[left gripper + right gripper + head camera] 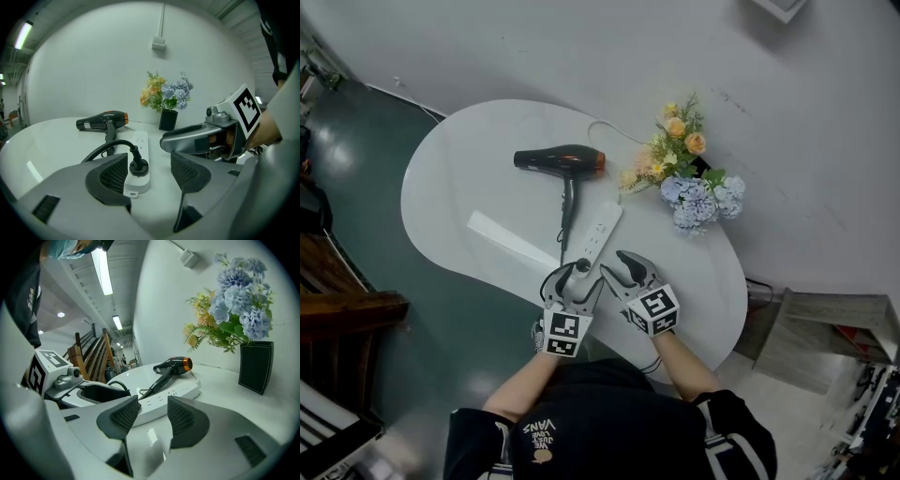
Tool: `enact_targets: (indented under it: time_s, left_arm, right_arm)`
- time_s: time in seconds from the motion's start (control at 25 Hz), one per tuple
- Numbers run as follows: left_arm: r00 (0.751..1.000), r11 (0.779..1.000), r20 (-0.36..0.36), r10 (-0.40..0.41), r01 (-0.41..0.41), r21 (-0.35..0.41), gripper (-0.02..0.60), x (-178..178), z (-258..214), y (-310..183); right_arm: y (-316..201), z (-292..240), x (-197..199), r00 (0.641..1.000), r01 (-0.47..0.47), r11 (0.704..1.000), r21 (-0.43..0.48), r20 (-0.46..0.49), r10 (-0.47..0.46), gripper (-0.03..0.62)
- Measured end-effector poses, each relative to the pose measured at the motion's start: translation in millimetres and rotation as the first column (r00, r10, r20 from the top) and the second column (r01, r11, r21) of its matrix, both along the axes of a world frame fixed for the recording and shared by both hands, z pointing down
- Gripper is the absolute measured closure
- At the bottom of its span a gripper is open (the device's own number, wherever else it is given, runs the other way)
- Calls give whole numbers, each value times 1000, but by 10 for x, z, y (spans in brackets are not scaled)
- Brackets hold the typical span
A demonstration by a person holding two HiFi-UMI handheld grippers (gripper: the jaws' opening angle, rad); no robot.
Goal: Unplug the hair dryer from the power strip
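Left gripper (147,174) stands wide, plug (138,166) between its jaws, untouched. Right gripper (152,417), jaws apart, empty, at the power strip's (602,231) five o'clock. Hair dryer (561,159) at twelve. Risk: unheld strip lifts with plug.

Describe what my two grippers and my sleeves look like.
The left gripper and the right gripper match: curved light grey shells, with dark grey jaws lined by black mesh-textured pads. Each carries a white cube printed with black square markers. The sleeves are black with white stripes, part of a black top.
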State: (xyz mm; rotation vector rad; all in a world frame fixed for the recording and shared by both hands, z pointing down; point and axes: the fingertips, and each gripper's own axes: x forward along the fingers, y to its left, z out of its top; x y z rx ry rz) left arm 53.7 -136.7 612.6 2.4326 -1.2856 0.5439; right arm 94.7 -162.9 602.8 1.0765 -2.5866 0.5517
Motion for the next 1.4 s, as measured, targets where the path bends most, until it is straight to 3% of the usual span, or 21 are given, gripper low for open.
enact_targets:
  time_s: [0.44,1.08,1.4]
  left_arm:
    - [1000,1000,3,16,-16,-17,295,-180,43,-130]
    - [1000,1000,-1,10,-10,-17,325,-186,105,-206]
    - [1000,1000,12,-23,23,-7,422,-215,133,-273]
  right_arm:
    - [-183,96,-145,999,13,1000,13,-51,-12,404]
    - [-375,313,-357,989,115,992,53,-101,-109,414]
    - [-387,326,-360,978,150,984,99,-161,-133,441]
